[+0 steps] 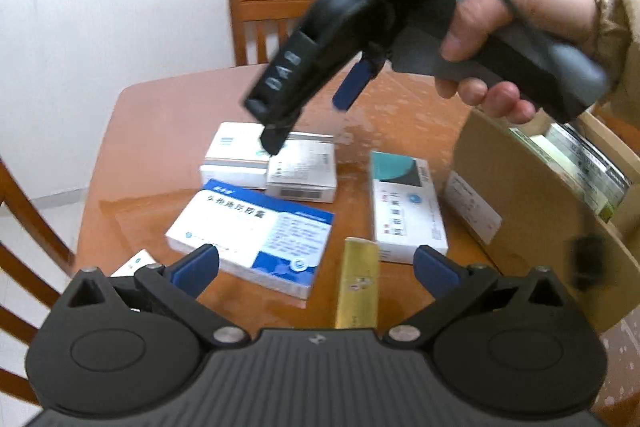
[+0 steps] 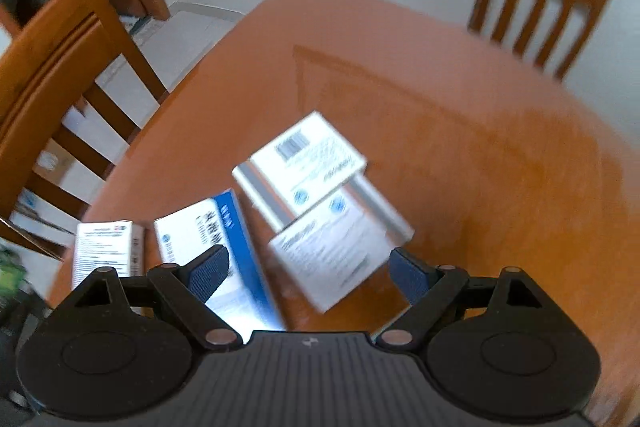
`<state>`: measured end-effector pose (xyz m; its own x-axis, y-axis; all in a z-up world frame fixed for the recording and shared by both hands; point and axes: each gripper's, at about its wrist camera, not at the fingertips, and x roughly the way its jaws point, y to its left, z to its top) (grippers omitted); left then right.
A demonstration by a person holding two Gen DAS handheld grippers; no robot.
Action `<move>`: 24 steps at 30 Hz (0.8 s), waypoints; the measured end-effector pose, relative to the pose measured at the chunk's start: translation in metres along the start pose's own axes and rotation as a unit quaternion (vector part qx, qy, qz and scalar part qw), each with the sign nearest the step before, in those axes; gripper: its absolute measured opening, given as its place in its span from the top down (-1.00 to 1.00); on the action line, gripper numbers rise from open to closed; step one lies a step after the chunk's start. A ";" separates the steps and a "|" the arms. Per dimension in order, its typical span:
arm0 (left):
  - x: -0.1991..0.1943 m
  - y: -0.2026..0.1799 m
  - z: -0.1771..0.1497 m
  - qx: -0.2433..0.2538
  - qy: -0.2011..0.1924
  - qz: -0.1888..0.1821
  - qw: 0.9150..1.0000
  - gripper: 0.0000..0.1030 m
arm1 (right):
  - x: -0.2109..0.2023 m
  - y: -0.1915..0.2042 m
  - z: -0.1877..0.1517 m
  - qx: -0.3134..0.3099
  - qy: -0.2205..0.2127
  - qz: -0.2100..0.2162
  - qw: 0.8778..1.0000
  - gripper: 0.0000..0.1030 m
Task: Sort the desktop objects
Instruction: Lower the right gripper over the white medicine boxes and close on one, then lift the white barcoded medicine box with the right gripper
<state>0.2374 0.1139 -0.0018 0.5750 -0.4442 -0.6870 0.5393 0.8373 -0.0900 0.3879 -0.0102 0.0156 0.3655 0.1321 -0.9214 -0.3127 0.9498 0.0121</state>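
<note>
Orange-brown wooden table [image 1: 168, 131] with a glossy top; chairs [image 1: 260, 23] in the same orange-brown wood with slatted backs. At the centre, a white box with a blue band [image 1: 256, 231] and blue print; at 12 o'clock from it, two white boxes [image 1: 280, 163], one bearing a black barcode. At 3 o'clock, a white box with a teal and black end [image 1: 404, 203]. At 6 o'clock, a gold box [image 1: 358, 287]. At the far right, a plain tan cardboard box [image 1: 532, 211]. Both grippers black with blue pads [image 1: 196, 267]. Wall white.

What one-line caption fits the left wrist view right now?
Open right gripper poised over stacked white boxes on the table, cardboard box alongside.
</note>
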 end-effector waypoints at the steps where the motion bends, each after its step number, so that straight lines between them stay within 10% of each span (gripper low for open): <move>1: 0.000 0.002 0.000 -0.005 -0.001 0.002 1.000 -1.00 | 0.002 0.002 0.003 -0.022 -0.005 -0.012 1.000 -0.76; 13: -0.006 0.002 -0.003 -0.040 -0.011 -0.011 0.999 -1.00 | 0.036 0.013 0.034 -0.267 -0.012 0.033 0.963 -0.76; 24: 0.001 0.000 -0.004 -0.050 -0.013 -0.026 0.998 -1.00 | 0.073 0.015 0.058 -0.333 0.043 0.064 0.940 -0.76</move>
<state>0.2350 0.1148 -0.0053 0.5646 -0.4944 -0.6609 0.5056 0.8401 -0.1965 0.4609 0.0306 -0.0291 0.2247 0.1826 -0.9572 -0.8388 0.5362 -0.0946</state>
